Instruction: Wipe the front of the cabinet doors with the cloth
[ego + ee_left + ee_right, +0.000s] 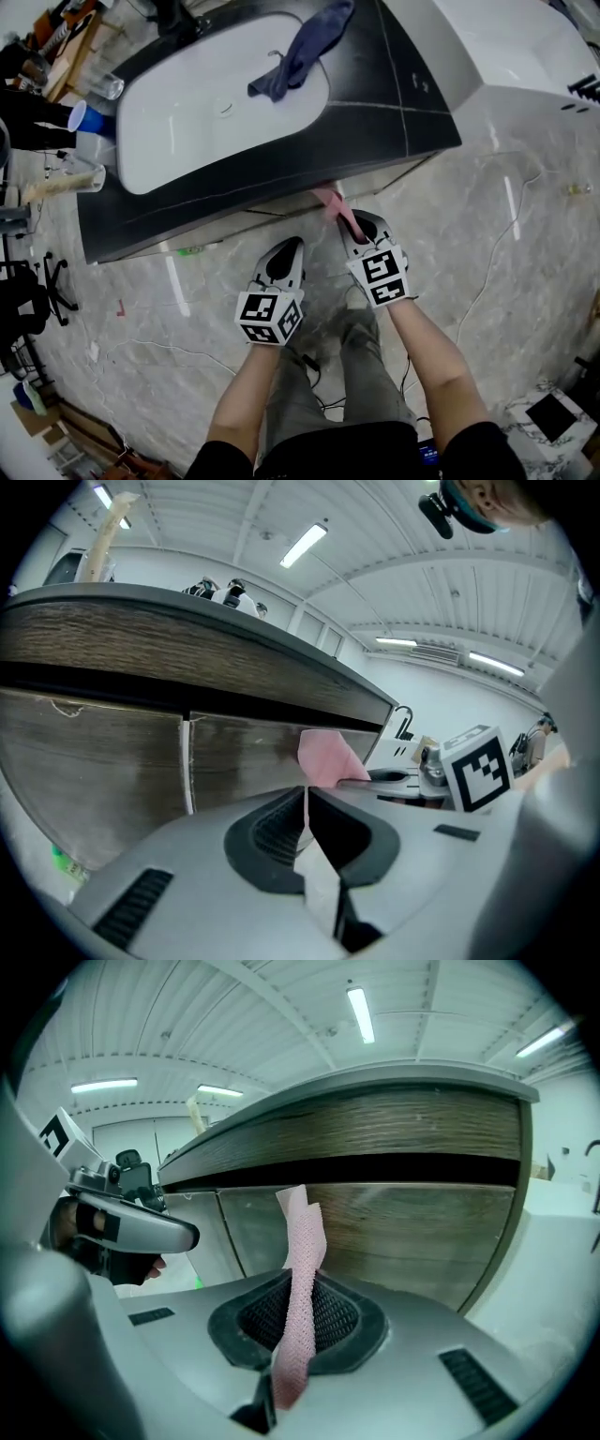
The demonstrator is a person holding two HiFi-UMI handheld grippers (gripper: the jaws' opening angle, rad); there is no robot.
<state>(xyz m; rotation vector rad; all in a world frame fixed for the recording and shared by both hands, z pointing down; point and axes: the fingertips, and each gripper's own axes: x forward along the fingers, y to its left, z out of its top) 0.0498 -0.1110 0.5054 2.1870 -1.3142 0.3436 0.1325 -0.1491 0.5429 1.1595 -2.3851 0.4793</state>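
My right gripper [354, 228] is shut on a pink cloth [302, 1279], whose free end [330, 201] reaches up to the cabinet front below the dark countertop [403, 112]. The wood-grain cabinet doors [412, 1232] fill the right gripper view just ahead of the cloth. To the left, my left gripper [281, 263] is shut with nothing between its jaws and hangs a little back from the doors [103, 761]. In the left gripper view the pink cloth [326, 759] and the right gripper [412, 778] show at the right.
A white sink basin [187, 103] is set in the countertop, with a dark blue cloth [300, 56] draped over its rim. A blue cup [80, 118] and a clear glass [108, 86] stand at the left end. A cable [487, 272] runs over the marble floor.
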